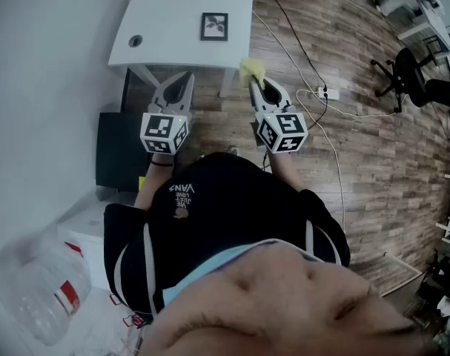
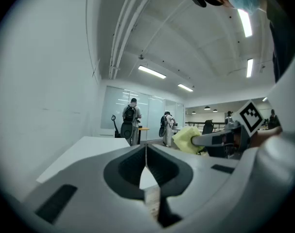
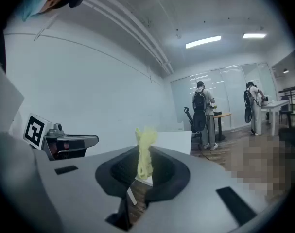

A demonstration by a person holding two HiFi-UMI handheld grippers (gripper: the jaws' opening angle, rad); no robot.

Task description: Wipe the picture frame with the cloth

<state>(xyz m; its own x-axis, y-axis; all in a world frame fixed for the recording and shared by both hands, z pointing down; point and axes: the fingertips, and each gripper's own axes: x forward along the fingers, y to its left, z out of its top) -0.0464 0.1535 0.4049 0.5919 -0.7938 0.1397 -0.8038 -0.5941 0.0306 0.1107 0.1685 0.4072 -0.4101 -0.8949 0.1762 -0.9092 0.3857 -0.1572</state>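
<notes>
In the head view, you hold both tools out in front of your chest, short of the white table (image 1: pixel 173 6). The picture frame (image 1: pixel 214 27) lies flat on that table near its front edge, apart from both tools, with a round cable hole (image 1: pixel 136 41) off to its left. Your right hand-held gripper (image 1: pixel 253 82) has a yellow cloth (image 1: pixel 251 69) bunched at its tips, just off the table's front edge and above the wooden floor (image 1: pixel 358 147). Your left hand-held gripper (image 1: pixel 183 87) sits to its left, tips pointing at the table's edge. A white power strip (image 1: pixel 325 93) lies on the floor to the right, and a clear plastic jug (image 1: pixel 39 288) shows at lower left

In the left gripper view, your jaws are pressed together with nothing between them. The right hand-held gripper shows at the right with the cloth sticking out of its tip. The tabletop spreads ahead, and two people with backpacks (image 2: pixel 130 115) stand far off

In the right gripper view, your jaws are pinching the cloth, which stands up between them as a narrow crumpled strip. The table's corner lies just beyond it
</notes>
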